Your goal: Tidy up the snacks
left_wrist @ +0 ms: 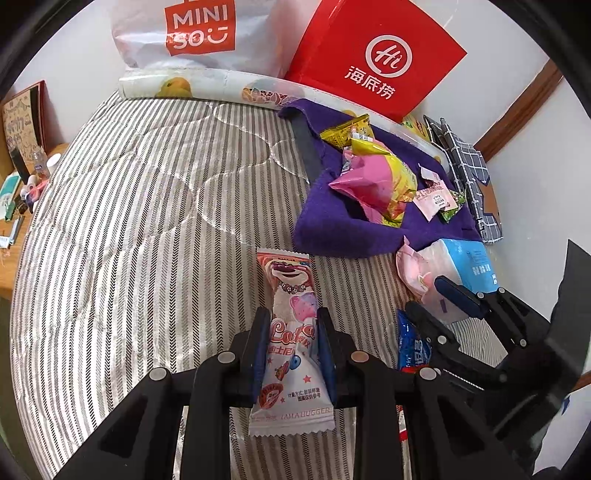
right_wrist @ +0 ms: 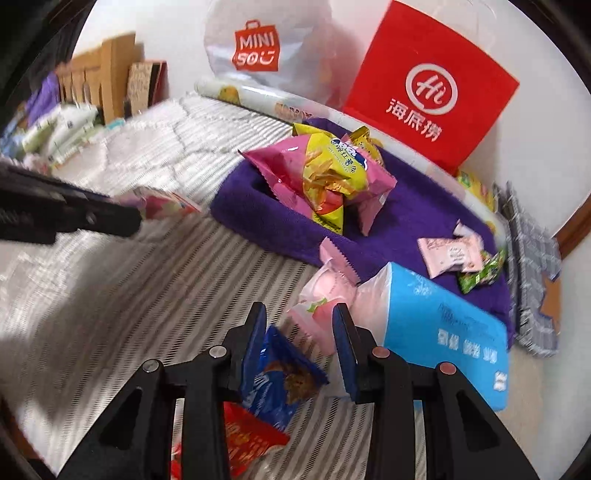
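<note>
My left fingers clamp the bear-print packet, carrying it toward the purple cloth bin; my right fingers straddle the blue packet short of it, not yet pinching.

The bed cover is striped in grey and white with a fine herringbone weave. A deep purple cloth tray is filled with a pink and yellow snack bag, a yellow packet, a pale pink sweet and a small green one. The long wrapper is printed in white and pink with a pink bear. A blue packet and a red one are seen, beside a light blue and white tissue pack. The paper bag is red with white lettering; the plastic bag is white with a red logo. A navy cloth is checked in white.
</note>
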